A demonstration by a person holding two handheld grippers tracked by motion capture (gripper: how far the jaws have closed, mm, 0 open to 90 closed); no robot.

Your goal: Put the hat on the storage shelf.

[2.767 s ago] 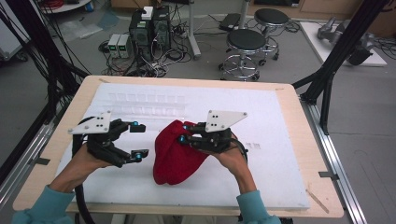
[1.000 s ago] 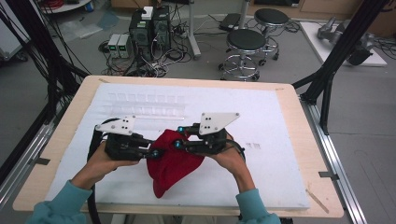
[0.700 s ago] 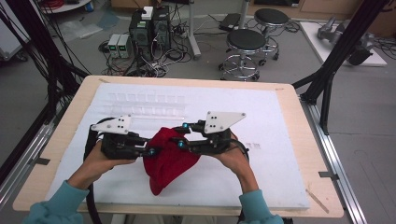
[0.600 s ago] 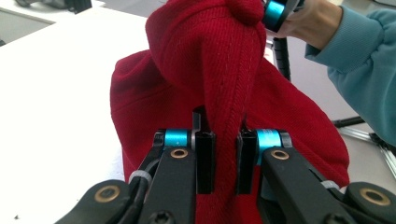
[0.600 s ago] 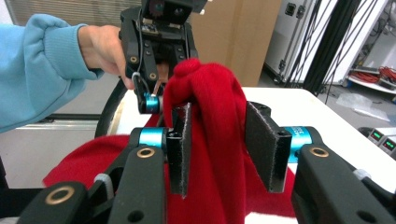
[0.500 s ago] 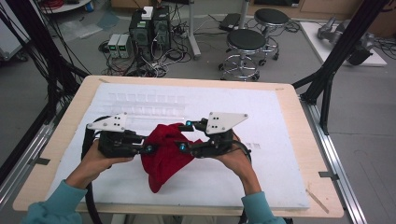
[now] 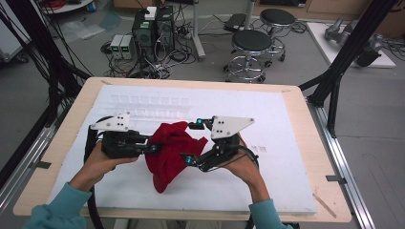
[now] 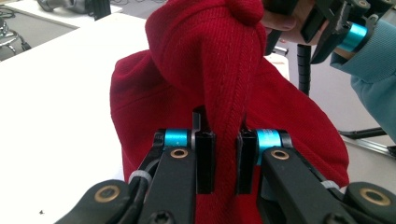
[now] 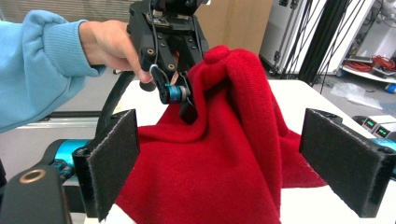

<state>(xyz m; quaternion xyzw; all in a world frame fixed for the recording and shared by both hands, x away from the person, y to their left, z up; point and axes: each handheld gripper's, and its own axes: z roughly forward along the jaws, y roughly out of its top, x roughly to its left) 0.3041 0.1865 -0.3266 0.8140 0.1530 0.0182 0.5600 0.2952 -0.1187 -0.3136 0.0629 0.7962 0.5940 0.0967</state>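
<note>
Black pads of my left gripper [image 8: 223,161] are pinched on a thick seamed fold of the red knitted cloth [image 8: 224,84], which rises straight up out of the jaws in the left gripper view and bunches into a knot-like lump at the top. In the high view the same left gripper [image 7: 152,148] sits at the cloth's [image 7: 169,152] left edge, my left hand [image 7: 98,162] wrapped around its body. My right gripper [image 7: 192,142] is on the cloth's other side, and its jaws have just been opening: in the right gripper view they stand spread wide, one pad at each side of the frame, with the red cloth [image 9: 224,154] lying between them but neither pad pressing on it. Farther off in that view I see my left gripper [image 9: 180,100] biting the raised fold, my left hand [image 9: 109,44] and light blue sleeve [image 9: 37,65] behind it. The cloth is lifted into a peak between the two grippers while its lower part droops onto the white foam board [image 7: 286,124] near the front middle of it. That board covers most of the wooden table [image 7: 305,109]. Beyond the table's far edge stand two round stools [image 7: 252,45] and some computer boxes [image 7: 153,28] with cables on the grey floor.
</note>
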